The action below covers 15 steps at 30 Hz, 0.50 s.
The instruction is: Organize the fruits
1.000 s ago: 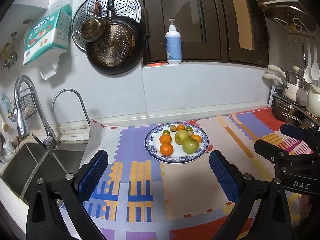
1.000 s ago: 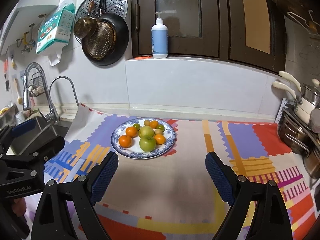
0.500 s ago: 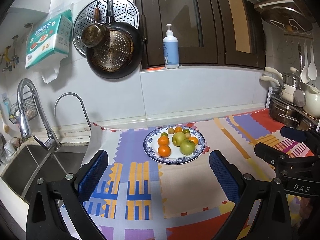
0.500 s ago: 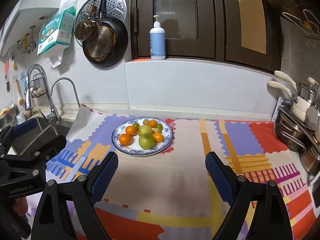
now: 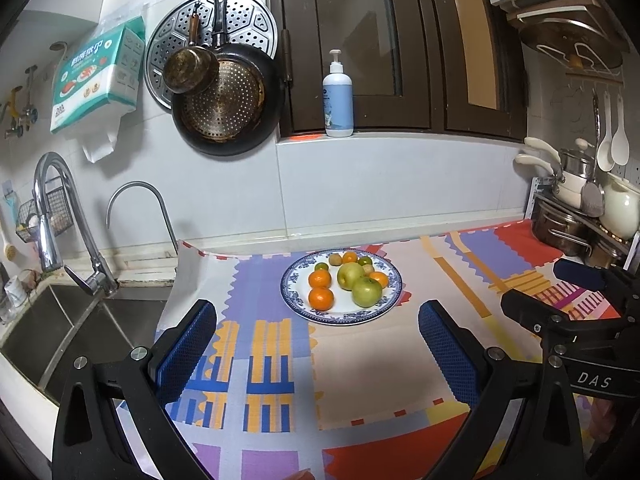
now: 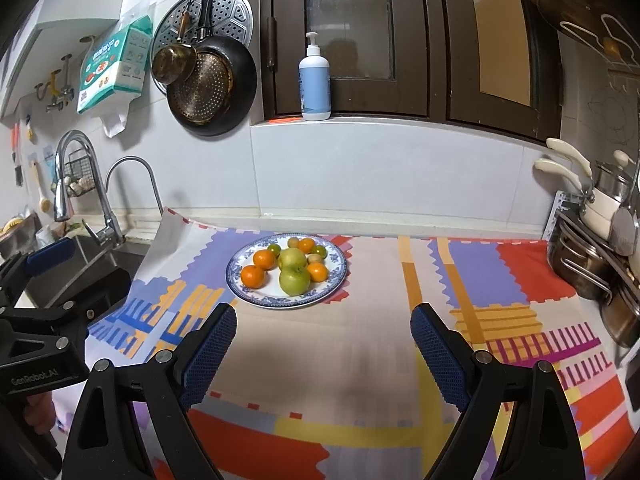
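Fruit is seen piled on a blue-rimmed plate (image 5: 294,280) in the left wrist view, resting on a patchwork-patterned mat (image 5: 272,360) that covers the table. Two green apples (image 5: 366,291), several mandarins (image 5: 321,298) and a few smaller green and brown fruits are gathered on the plate. The left gripper (image 5: 318,354) is held with its blue-padded fingers (image 5: 186,350) spread wide, nothing between them; the plate lies ahead of the fingertips, apart from them and roughly centred in the gap. The right gripper (image 5: 576,292) is seen at the right edge, beside the plate but clear of it.

From the right wrist view, the right gripper (image 6: 322,350) is likewise shown with fingers (image 6: 438,354) spread and empty. The plate (image 6: 334,280) lies ahead and toward the left finger, not touched. The left gripper (image 6: 60,276) is visible at the left edge, near a steel sink (image 6: 96,268).
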Each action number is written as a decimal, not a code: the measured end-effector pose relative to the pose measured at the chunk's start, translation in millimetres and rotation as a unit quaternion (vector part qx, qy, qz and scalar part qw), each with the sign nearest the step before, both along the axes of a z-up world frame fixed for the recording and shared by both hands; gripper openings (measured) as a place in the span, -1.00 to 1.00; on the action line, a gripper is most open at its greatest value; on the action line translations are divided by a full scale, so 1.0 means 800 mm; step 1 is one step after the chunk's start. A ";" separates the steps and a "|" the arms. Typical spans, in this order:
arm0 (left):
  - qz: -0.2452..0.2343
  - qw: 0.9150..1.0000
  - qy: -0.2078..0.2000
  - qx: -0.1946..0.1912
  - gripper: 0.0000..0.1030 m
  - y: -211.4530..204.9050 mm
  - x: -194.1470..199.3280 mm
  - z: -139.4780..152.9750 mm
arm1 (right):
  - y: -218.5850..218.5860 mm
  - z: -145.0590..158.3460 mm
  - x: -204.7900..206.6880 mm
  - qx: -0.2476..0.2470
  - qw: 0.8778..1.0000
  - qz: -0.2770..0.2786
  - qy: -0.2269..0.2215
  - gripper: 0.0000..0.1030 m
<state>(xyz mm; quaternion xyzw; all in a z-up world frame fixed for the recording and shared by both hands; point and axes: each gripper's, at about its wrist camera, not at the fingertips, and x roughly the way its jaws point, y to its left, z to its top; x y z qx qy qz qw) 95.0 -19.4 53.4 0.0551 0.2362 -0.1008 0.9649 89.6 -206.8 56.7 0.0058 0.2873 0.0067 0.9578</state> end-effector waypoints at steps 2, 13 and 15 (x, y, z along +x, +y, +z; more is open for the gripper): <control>0.000 1.000 0.000 0.002 1.00 -0.001 -0.001 0.000 | 0.000 0.000 0.000 -0.001 1.000 -0.001 0.000 0.74; 0.007 1.000 0.010 0.006 1.00 0.001 -0.002 -0.005 | 0.000 -0.004 -0.004 0.003 1.000 0.002 0.007 0.74; 0.008 1.000 0.012 0.005 1.00 0.001 -0.001 -0.006 | 0.000 -0.004 -0.004 0.003 1.000 0.003 0.010 0.74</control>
